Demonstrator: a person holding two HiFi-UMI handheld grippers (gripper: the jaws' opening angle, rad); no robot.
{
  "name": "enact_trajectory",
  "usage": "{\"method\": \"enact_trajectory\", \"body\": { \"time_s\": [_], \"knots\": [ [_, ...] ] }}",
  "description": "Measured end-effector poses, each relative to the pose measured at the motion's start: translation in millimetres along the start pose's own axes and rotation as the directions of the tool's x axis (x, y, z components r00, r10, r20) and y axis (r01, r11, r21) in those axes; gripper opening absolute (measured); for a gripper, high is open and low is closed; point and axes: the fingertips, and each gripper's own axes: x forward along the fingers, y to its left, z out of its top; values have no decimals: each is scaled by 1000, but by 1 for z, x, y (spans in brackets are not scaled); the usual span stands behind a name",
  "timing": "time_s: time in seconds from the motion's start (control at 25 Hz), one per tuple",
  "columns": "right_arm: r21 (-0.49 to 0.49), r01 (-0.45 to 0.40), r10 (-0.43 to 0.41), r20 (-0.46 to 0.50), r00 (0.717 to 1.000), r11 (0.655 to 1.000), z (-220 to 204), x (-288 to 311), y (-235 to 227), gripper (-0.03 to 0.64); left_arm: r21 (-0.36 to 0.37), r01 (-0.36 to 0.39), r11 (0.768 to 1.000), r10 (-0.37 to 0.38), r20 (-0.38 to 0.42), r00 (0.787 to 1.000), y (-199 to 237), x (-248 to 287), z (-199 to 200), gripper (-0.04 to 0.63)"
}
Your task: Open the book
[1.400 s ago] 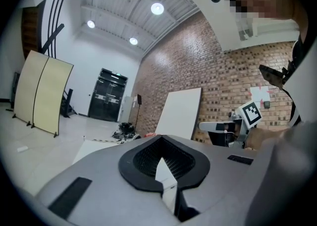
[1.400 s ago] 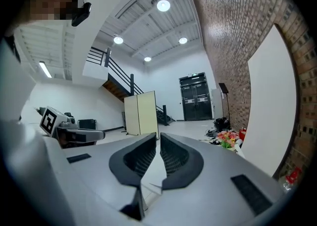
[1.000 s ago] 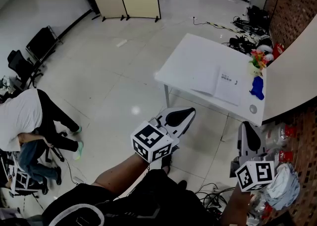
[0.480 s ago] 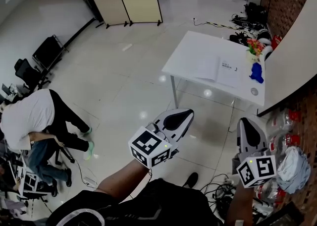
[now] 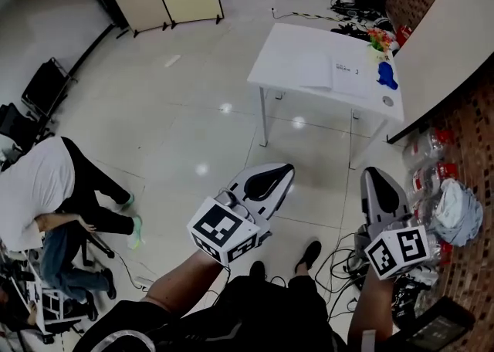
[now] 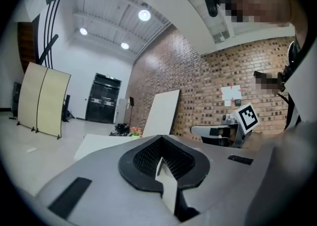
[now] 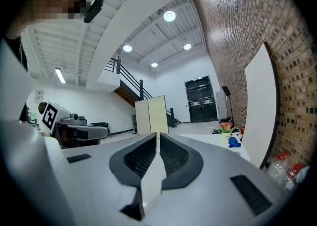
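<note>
head view, tools: left tool at lower centre and right tool at lower right, both aimed toward the upper right. Jaws together, nothing held.
head view, book: book lies flat on the white tabletop at upper right, well apart from both tools. Can't tell whether it is shut or already spread.
head view, clutter: blue object, flowers and a small round thing sit just right of the book.
head view, floor: cables lie loose by the person's feet at lower right.
head view, risk: the cables are a likely snag or trip on the way in. A wide right-side sweep at the book would likely knock the flowers or the blue object.
left gripper view, tool: left tool has its pads meeting at the tip and is empty. The tabletop is a pale slab at centre left; the book is not discernible.
left gripper view, risk: closed jaws can't pinch a cover. Arriving like this probably just shoves the book across the smooth top.
right gripper view, tool: right tool shows only a hairline slit between the pads, with nothing in it. The blue object and flowers are right of centre.
right gripper view, risk: a thin cover is hard to catch. With no hold-down from the other tool, the book may lift whole or slide toward the clutter.
</note>
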Motion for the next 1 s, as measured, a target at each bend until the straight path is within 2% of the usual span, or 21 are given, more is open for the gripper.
{"method": "enact_trajectory", "body": {
  "time_s": [0.24, 0.6, 1.0],
  "knots": [
    [-10, 9, -10, -11, 1000, 1000, -1, -40, 32, 17, -9, -3, 1000, 3, 13, 1000, -15, -30, 4, 2],
    [-25, 7, -7, 16, 1000, 1000, 14, -94, 16, 2, -12, -15, 1000, 16, 25, 1000, -65, -30, 13, 2],
    [-33, 11, -10, 27, 1000, 999, 19, -115, 10, 0, 0, -36, 999, 36, 37, 999, -83, -34, 20, 2]
  ]
}}
